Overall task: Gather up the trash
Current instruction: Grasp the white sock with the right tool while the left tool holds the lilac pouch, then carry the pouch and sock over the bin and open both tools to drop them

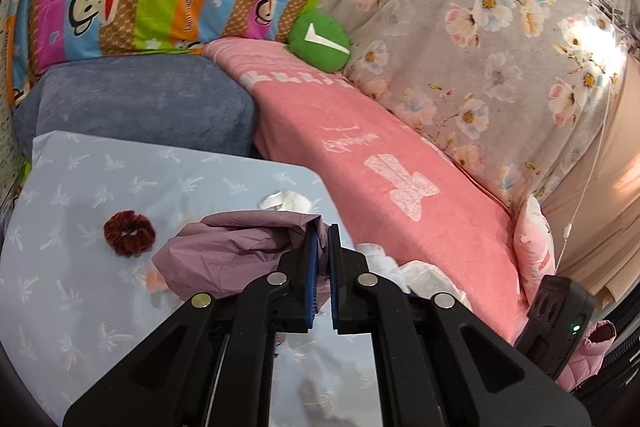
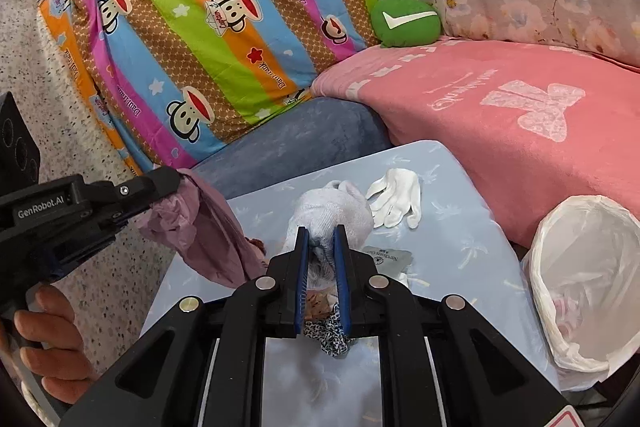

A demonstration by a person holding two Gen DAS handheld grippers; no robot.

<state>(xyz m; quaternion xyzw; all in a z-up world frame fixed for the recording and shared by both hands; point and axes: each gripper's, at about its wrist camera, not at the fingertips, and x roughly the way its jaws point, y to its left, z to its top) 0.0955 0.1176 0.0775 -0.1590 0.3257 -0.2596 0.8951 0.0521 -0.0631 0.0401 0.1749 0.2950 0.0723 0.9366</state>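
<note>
Left gripper (image 1: 323,227) pinches a mauve cloth (image 1: 224,247); right gripper (image 2: 320,231) clamps what looks like a white sock (image 2: 332,211) above the blue table (image 2: 460,227).

Floor: speckled terrazzo (image 2: 80,147) lay left of the table.
Table: pale blue palm-print top (image 2: 460,227).
Backdrop: striped monkey-print sheet (image 2: 200,27) hung behind.

My right jaws face a crowded table (image 2: 472,227): white glove (image 2: 396,201) far, card (image 2: 386,259) near right, leopard scrap (image 2: 330,333) underneath. Lined bin (image 2: 580,291) blocks the right edge. Scrunchie (image 1: 129,233) sits left; bare cloth around it.
</note>
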